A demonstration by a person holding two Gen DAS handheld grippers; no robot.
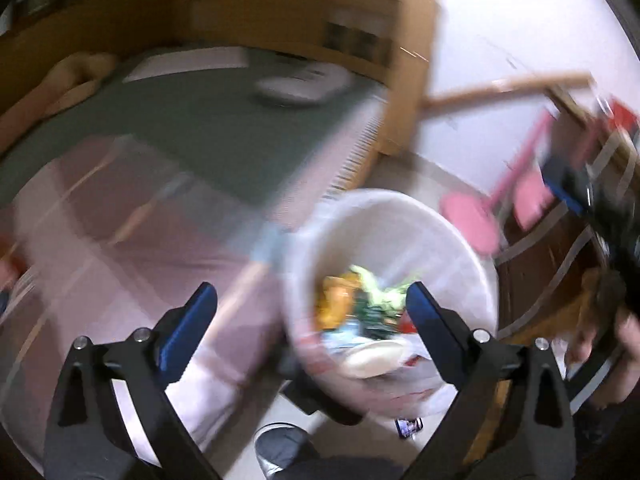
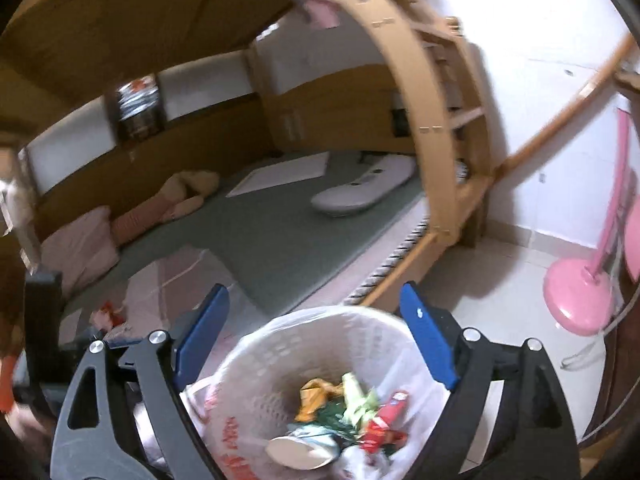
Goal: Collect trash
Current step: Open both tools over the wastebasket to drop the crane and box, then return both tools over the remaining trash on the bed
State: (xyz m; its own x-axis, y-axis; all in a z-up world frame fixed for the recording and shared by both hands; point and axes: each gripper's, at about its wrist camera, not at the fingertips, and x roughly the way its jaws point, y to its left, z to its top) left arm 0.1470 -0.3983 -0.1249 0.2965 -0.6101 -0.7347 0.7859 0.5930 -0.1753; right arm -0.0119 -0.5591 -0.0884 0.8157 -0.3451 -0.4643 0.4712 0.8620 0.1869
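Both the left gripper [image 1: 310, 304] and right gripper [image 2: 314, 312] gape empty above the lined wastebasket [image 2: 320, 332]; deposit step apparently done. Next, fetch the red wrapper [image 2: 107, 312] lying on the bed, left.

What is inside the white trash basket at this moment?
The white trash basket holds a paper cup, an orange wrapper, a green wrapper and a red packet. Anything beneath that pile is covered.
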